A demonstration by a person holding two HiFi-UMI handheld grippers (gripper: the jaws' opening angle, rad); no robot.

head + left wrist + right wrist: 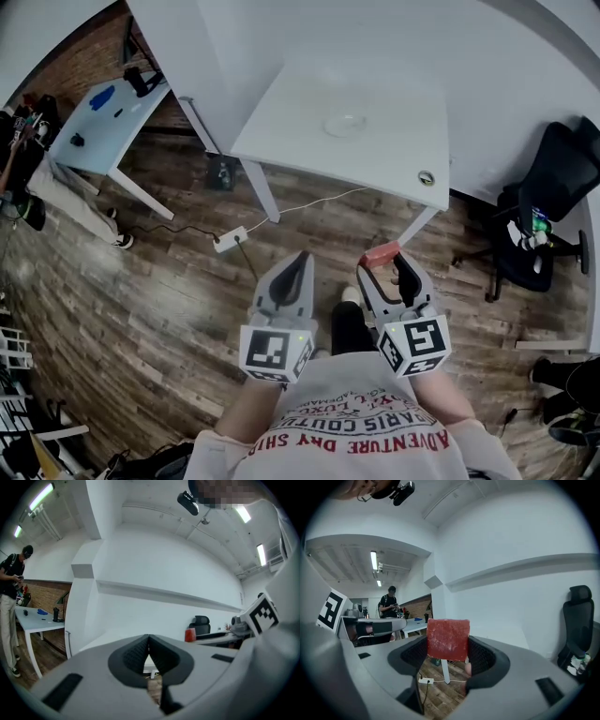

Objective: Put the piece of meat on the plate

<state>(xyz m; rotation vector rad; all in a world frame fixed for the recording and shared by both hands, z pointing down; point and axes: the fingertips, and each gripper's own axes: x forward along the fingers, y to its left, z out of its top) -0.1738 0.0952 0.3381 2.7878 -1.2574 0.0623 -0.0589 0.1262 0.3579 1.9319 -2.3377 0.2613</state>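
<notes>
My right gripper (382, 264) is shut on a flat red piece of meat (380, 253), held over the wood floor short of the white table (281, 112). In the right gripper view the meat (448, 639) stands upright between the two jaws of the right gripper (448, 654). A clear plate (345, 123) sits near the middle of the table. My left gripper (300, 261) hangs beside the right one, shut and empty. Its tips meet in the left gripper view (148, 638), where the meat (190, 634) shows to the right.
A small round object (427, 177) lies at the table's near right corner. A black office chair (548, 202) stands to the right. A power strip (230, 240) and its cable lie on the floor. A second table (103, 127) stands far left, a person (11, 602) beside it.
</notes>
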